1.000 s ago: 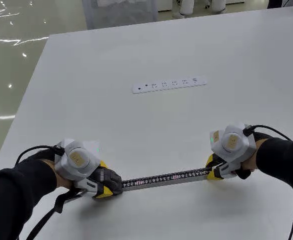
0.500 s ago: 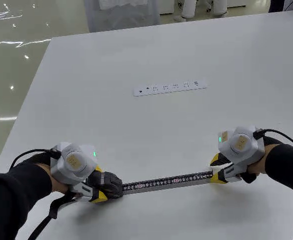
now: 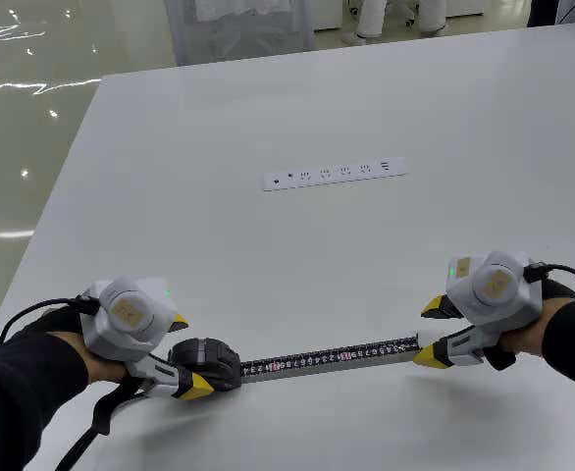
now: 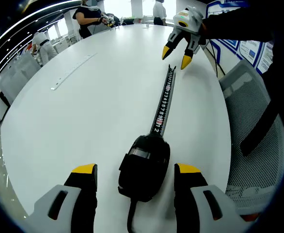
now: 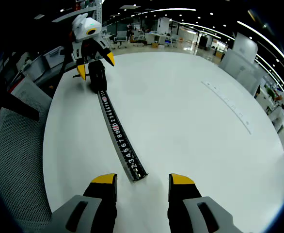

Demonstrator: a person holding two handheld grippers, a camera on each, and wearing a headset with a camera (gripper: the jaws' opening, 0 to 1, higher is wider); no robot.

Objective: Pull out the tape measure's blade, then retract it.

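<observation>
A black tape measure case (image 3: 207, 361) (image 4: 144, 165) lies near the table's front edge. Its blade (image 3: 329, 355) (image 4: 164, 102) (image 5: 117, 136) is drawn out flat toward the right. My left gripper (image 3: 189, 355) (image 4: 135, 169) is open, its yellow-tipped jaws standing either side of the case with a gap on both sides. My right gripper (image 3: 430, 332) (image 5: 142, 179) is open too, and the blade's end (image 5: 138, 175) lies just ahead of its jaws, free of them. The right gripper view catches the case (image 5: 97, 75) at the far end, with the left gripper (image 5: 94, 60) at it.
A white power strip (image 3: 334, 173) (image 4: 73, 72) (image 5: 227, 104) lies mid-table on the white table (image 3: 366, 98). A grey mesh chair (image 4: 248, 102) (image 5: 11, 141) stands at the near edge. Shiny floor lies beyond the table's left edge.
Both grippers have opened: the left let go of the case, the right let go of the blade's end and drew back a little to the right. The blade stays extended.
</observation>
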